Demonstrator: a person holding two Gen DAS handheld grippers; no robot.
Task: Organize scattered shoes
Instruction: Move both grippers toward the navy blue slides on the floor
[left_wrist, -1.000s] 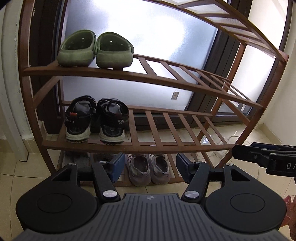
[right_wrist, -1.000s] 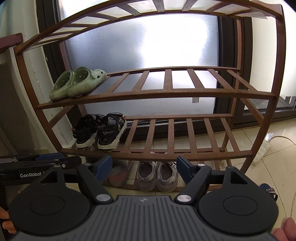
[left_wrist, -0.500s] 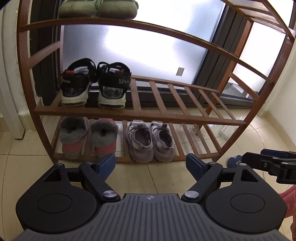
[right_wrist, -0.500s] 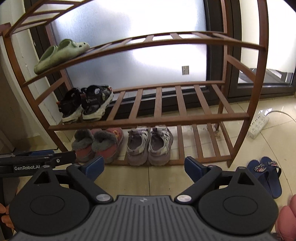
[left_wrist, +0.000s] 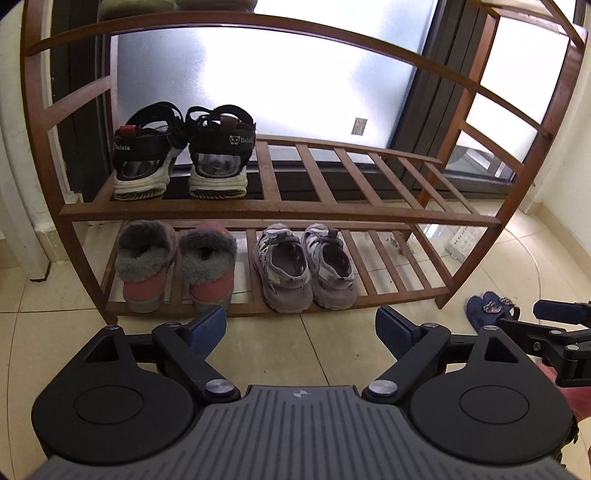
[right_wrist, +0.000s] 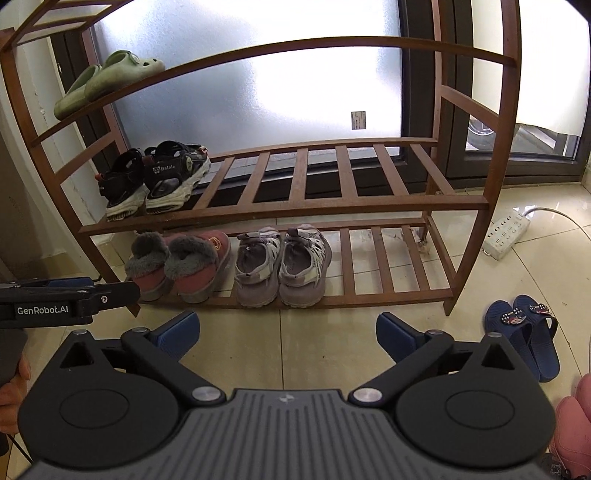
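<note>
A wooden shoe rack stands against the frosted glass door, and most of the shoes are already on it. On an upper shelf of the rack, at its left end, sits a pair of green clogs. One shelf down, also at the left end, are the black sandals with white soles, heels facing out. The bottom shelf of the rack holds two pairs side by side — pink fur-lined slippers at the left, grey sandals just to their right, near the shelf's middle. The right half of each shelf is bare slats. Off the rack, on the tiled floor just past its right leg, lies a pair of navy slides with small decorations on the straps, close together and touching nothing else. Further right of the rack, at the very edge of the right view, something pink rests on the floor; I cannot tell what it is. A white power strip lies on the tiles behind the rack's right side. Both tools hover in front of the rack above the floor: the left gripper has its blue fingers spread wide with nothing between them, and the right gripper is likewise spread and empty — its side shows at the right edge of the left view, near the slides.
</note>
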